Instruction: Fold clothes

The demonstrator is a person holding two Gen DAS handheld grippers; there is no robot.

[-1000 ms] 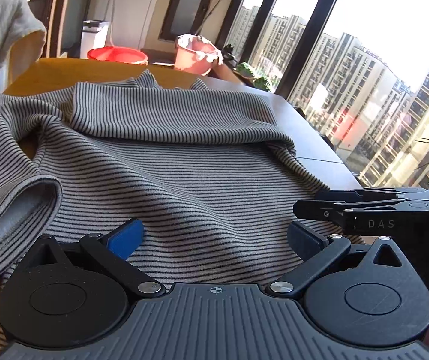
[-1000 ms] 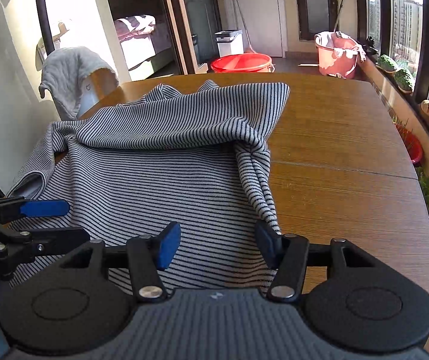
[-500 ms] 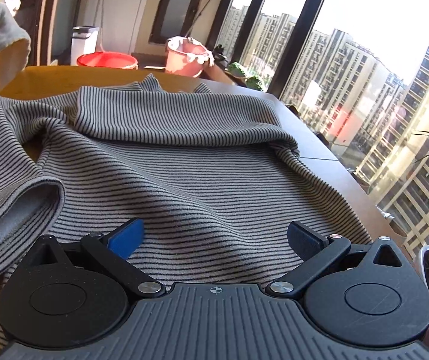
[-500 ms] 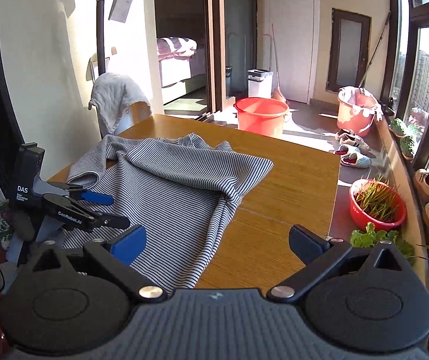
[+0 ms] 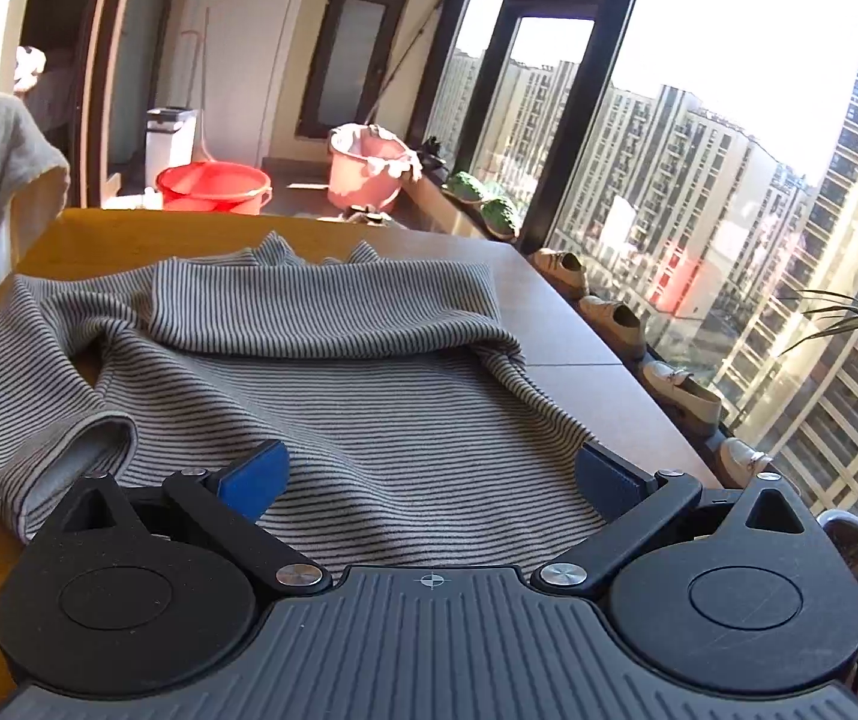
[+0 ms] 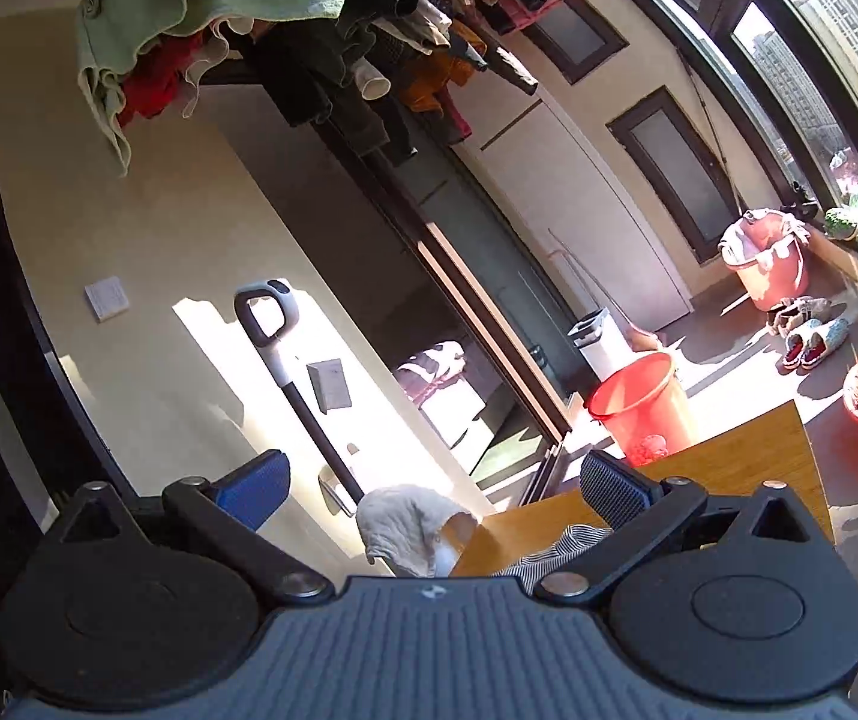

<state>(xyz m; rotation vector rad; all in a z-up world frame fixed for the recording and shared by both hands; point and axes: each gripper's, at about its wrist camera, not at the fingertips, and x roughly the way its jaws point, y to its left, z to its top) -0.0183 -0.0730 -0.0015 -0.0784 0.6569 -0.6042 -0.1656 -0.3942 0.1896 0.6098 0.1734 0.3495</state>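
The wooden table (image 5: 129, 234) spans the frame's middle. On it sprawls a grey, dark-striped garment (image 5: 333, 396), far part folded toward the camera, cuff lower left. The left gripper (image 5: 429, 474) and right gripper (image 6: 432, 483) gape empty, the right's jaws just widened.

Right tool (image 6: 434, 489) released striped sweater (image 5: 333, 384), opened wide, lifted and tilted.

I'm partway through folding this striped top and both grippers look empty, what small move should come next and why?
Probably bring the right gripper back down to the striped top: it points off across the room, jaws wide and empty, while the left gripper hovers open over the near hem on the wooden table.
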